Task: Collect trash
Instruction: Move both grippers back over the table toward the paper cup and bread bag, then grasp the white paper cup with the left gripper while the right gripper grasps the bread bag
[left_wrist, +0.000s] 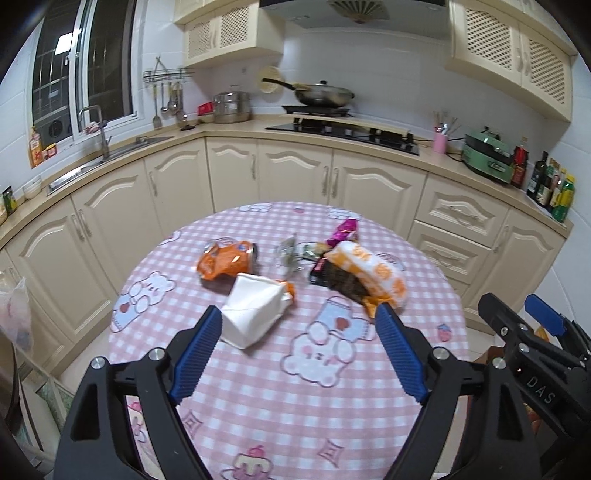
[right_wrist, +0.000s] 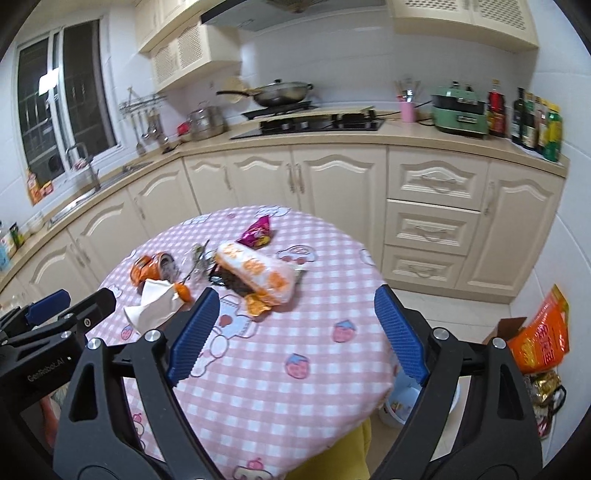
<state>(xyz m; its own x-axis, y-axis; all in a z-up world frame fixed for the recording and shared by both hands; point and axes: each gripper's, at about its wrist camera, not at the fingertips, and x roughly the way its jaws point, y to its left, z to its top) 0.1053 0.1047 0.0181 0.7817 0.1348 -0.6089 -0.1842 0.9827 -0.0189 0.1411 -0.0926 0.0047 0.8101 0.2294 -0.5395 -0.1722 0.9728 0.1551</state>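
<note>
Trash lies on a round table with a pink checked cloth (left_wrist: 258, 387). A crumpled white tissue (left_wrist: 251, 310) lies nearest, just past my left gripper (left_wrist: 299, 317), which is open and empty. Behind it is an orange wrapper (left_wrist: 225, 260), a clear crumpled wrapper (left_wrist: 290, 254), a white-and-orange bag (left_wrist: 369, 273) over a dark packet, and a purple wrapper (left_wrist: 345, 229). My right gripper (right_wrist: 293, 299) is open and empty above the table (right_wrist: 295, 350), short of the white-and-orange bag (right_wrist: 258, 273). The tissue (right_wrist: 155, 306) lies to its left.
Cream kitchen cabinets (left_wrist: 295, 173) and a counter with a hob and wok (left_wrist: 325, 94) curve behind the table. A light blue bin (right_wrist: 406, 402) stands on the floor below the table's right edge. A cardboard box with orange bags (right_wrist: 535, 339) sits at the right.
</note>
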